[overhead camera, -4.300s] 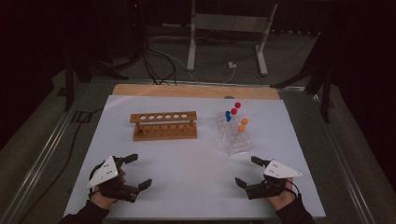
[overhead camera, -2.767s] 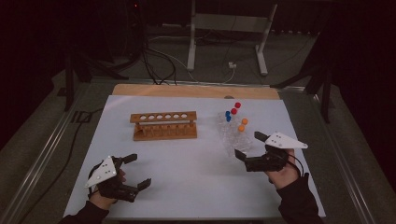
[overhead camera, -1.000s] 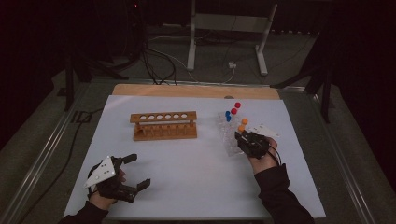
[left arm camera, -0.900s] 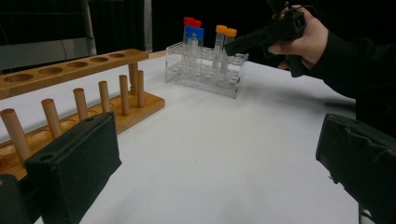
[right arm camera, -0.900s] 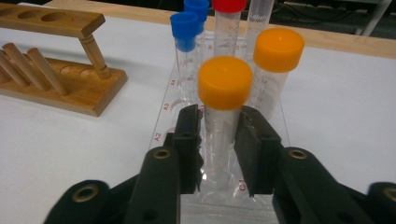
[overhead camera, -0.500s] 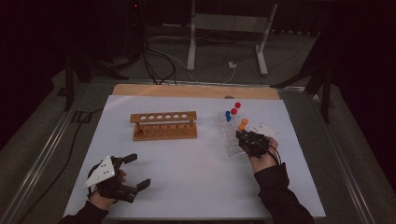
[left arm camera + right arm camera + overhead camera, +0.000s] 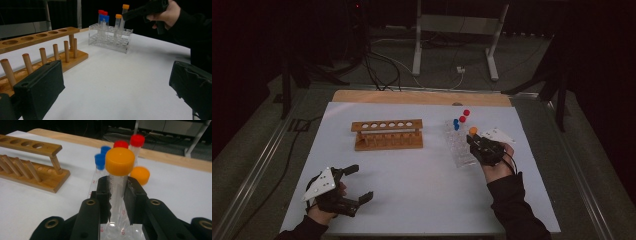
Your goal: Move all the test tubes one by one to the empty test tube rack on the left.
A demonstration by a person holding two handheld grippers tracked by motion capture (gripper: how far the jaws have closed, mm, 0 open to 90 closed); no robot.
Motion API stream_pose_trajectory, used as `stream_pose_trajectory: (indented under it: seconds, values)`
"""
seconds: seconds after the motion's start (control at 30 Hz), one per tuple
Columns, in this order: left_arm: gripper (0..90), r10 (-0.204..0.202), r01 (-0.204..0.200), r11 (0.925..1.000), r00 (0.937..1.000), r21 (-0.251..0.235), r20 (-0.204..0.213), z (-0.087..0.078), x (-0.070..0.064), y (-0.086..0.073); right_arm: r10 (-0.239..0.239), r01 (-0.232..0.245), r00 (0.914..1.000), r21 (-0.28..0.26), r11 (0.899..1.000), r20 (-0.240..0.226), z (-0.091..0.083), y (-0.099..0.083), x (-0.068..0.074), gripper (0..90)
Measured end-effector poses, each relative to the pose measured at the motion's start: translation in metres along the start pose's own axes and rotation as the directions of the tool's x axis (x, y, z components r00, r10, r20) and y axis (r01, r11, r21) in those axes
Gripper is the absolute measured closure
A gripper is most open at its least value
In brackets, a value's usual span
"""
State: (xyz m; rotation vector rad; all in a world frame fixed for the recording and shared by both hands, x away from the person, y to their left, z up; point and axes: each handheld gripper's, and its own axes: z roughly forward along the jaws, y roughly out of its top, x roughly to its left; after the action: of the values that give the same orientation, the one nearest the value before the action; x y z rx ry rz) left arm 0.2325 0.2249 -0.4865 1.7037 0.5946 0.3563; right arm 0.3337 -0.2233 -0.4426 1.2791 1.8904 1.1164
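A clear plastic rack [image 7: 460, 146] on the white table holds capped tubes: two red [image 7: 137, 140], two blue [image 7: 100, 161] and an orange one [image 7: 140, 175]. My right gripper [image 7: 118, 192] is shut on another orange-capped tube [image 7: 119, 162], held upright just above the rack; it also shows in the high view [image 7: 473, 131] and the left gripper view [image 7: 124, 12]. A wooden tube rack [image 7: 387, 133] with empty holes stands mid-table. My left gripper [image 7: 354, 185] rests open near the front left edge, its jaws wide apart with nothing between them.
The white table [image 7: 422, 175] has bare surface between the two racks and toward the front. A wooden strip [image 7: 412, 97] runs along its far edge. Metal stand legs [image 7: 454, 40] and cables [image 7: 377, 60] lie on the floor beyond.
My right gripper moved from the front right of the table up to the clear rack and closed on an orange-capped tube, which now stands slightly raised. The left gripper has stayed put.
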Motion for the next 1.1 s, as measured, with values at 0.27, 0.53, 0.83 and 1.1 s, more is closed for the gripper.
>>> stream_pose_trajectory:
  seconds: [0.27, 0.53, 0.83, 1.1]
  values:
    - [0.5, -0.001, 0.001, 0.9999, 1.0000, 0.011, 0.005, 0.001, -0.001, 0.001, -0.029, 0.028, 0.9995, -0.042, 0.999, -0.011, -0.013, 0.019, 0.001, 74.5]
    - [0.5, -0.019, 0.018, 0.9995, 0.9991, 0.025, 0.037, 0.004, -0.005, 0.010, -0.067, 0.063, 0.9955, -0.068, 0.996, -0.067, -0.027, 0.038, 0.012, 74.5]
    - [0.5, -0.035, 0.034, 0.9992, 0.9978, 0.021, 0.057, 0.014, 0.005, 0.039, -0.099, 0.089, 0.9779, -0.062, 0.994, -0.184, -0.035, 0.040, 0.030, 74.5]
    - [0.5, -0.091, 0.088, 0.9957, 0.9900, 0.031, 0.108, 0.037, 0.008, 0.067, -0.110, 0.102, 0.9531, -0.043, 0.994, -0.282, -0.037, 0.026, 0.050, 74.5]
